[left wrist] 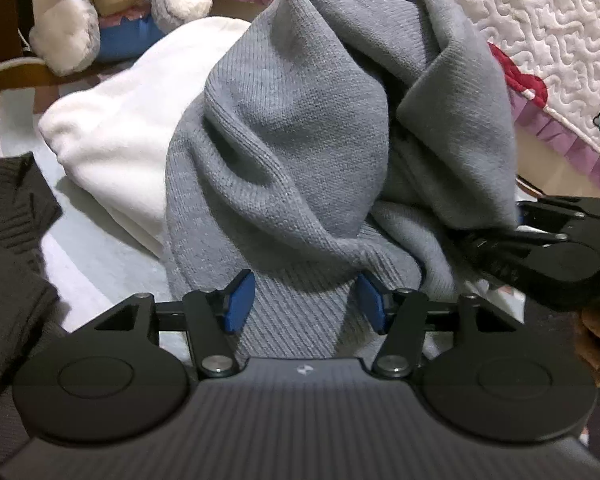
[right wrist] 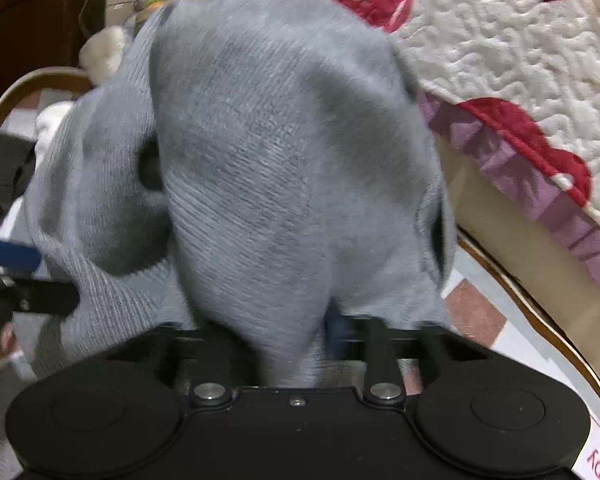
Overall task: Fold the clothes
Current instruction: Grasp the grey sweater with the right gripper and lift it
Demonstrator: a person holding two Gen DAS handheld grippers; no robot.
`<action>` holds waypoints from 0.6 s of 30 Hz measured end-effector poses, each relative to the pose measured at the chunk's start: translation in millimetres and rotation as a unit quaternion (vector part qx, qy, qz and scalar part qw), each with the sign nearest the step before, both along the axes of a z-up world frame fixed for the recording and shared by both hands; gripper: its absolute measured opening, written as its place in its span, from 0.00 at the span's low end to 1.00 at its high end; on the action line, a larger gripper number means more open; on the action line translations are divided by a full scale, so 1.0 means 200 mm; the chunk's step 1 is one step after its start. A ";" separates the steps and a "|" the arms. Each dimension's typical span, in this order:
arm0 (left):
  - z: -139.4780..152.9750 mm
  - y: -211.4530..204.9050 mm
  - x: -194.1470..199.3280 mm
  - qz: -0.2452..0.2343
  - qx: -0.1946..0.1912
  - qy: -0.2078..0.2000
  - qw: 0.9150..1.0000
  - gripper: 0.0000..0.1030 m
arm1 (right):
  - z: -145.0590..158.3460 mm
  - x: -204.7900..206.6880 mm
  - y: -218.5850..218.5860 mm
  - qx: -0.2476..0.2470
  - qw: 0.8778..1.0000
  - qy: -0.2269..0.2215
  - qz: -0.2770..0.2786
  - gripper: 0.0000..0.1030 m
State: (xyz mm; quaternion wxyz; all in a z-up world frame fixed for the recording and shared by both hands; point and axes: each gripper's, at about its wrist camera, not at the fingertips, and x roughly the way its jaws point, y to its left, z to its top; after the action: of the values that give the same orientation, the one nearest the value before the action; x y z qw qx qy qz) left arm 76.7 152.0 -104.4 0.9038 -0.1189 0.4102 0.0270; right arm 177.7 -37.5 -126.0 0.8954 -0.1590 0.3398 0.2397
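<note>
Dark brown knit garment (left wrist: 8,232) at far left, beside a white folded cloth (left wrist: 112,128); plush toys (left wrist: 120,12) behind. Grey knit sweater (left wrist: 296,132) heaped mid-scene, blocking the view beyond. Left hand-held gripper (left wrist: 304,300): blue pads (left wrist: 240,300) apart, ribbed hem lying between, unpinched. Right hand-held gripper (right wrist: 296,332): buried under grey cloth, apparently clamped on it. Quilted bedspread (right wrist: 500,60) at right.
</note>
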 end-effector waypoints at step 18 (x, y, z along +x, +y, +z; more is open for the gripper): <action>0.02 -0.06 -0.02 -0.032 -0.026 -0.003 0.999 0.65 | 0.44 -0.27 -0.31 -0.009 0.985 -0.128 -0.113 0.09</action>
State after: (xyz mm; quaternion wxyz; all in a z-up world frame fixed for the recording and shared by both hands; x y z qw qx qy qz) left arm 73.0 140.3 -100.7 0.9019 -0.1296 0.4118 -0.0126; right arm 123.9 -98.9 -37.4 0.9513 -0.1570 0.2403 0.1121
